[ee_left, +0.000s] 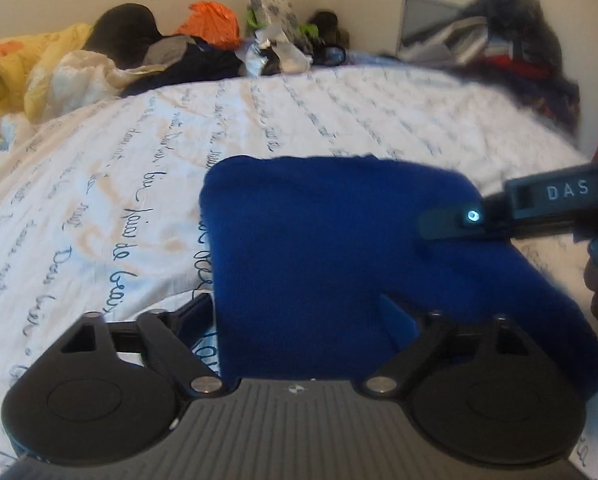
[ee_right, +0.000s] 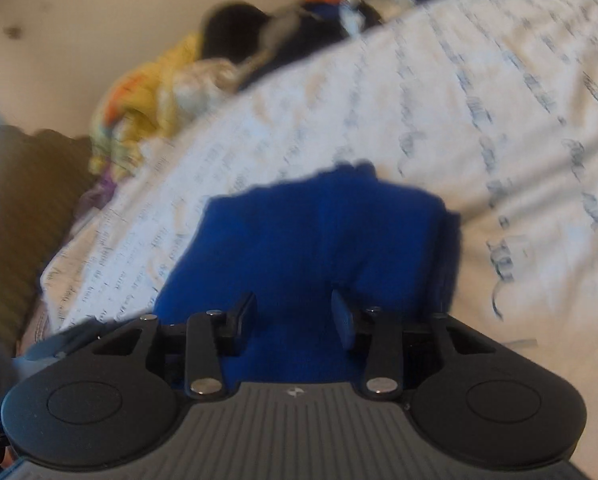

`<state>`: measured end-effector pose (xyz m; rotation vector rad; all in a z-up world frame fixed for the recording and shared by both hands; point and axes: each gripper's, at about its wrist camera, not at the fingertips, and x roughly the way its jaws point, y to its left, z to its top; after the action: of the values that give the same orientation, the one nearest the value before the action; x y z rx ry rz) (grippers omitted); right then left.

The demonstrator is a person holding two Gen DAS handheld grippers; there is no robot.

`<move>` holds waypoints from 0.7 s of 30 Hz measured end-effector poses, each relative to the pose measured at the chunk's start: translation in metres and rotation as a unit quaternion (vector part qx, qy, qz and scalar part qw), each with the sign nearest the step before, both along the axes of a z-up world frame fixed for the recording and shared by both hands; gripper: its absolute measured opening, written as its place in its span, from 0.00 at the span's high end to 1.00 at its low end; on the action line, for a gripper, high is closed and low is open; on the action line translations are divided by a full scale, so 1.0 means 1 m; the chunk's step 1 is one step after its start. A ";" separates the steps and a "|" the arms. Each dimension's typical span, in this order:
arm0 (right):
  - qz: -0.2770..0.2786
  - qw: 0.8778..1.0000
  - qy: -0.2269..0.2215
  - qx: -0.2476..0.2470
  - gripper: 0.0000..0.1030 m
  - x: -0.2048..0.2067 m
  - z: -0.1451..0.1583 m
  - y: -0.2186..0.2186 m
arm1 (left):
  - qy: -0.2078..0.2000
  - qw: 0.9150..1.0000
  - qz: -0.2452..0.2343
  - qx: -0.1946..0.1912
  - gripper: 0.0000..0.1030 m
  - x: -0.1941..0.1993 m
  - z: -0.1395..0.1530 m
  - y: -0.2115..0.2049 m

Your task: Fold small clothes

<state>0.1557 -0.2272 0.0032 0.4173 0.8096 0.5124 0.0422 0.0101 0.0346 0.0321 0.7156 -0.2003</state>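
A folded royal-blue fleece garment [ee_left: 331, 248] lies flat on the white bedsheet [ee_left: 139, 184]. My left gripper [ee_left: 299, 312] stands wide open at the garment's near edge, one finger off its left side and one over the cloth, with no pad pressing on it. My right gripper [ee_left: 439, 228] reaches in from the right, low over the garment's right part. In the right wrist view the right gripper [ee_right: 293, 320] is partly open above the blue garment [ee_right: 311, 240], with cloth showing in the gap and neither pad pinching it.
The sheet has blue handwriting print. A yellow quilt [ee_left: 23, 80], dark clothes [ee_left: 187, 60] and an orange bag [ee_left: 211, 22] pile up along the far wall. More clothes [ee_left: 511, 48] are stacked at the far right. A brown cushion [ee_right: 23, 208] sits at the bed's left.
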 end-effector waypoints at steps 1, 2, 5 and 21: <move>-0.004 1.000 0.006 0.008 0.63 0.001 0.000 -0.003 | 0.015 1.000 0.014 -0.018 0.07 0.001 0.001 0.008; -0.016 1.000 0.022 0.010 0.62 0.000 0.006 -0.004 | 0.025 0.999 0.025 -0.029 0.15 0.000 0.006 0.013; -0.034 0.999 0.007 -0.017 0.53 -0.027 0.033 -0.006 | -0.001 1.000 0.019 -0.018 0.25 -0.028 0.027 0.013; 0.013 0.999 0.026 -0.022 0.35 -0.070 0.010 0.011 | 0.014 0.999 -0.027 0.024 0.07 -0.073 -0.006 -0.017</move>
<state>0.0859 -0.2166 0.0136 0.3818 0.8764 0.5095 -0.0311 -0.0066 0.0290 0.0954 0.7471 -0.2356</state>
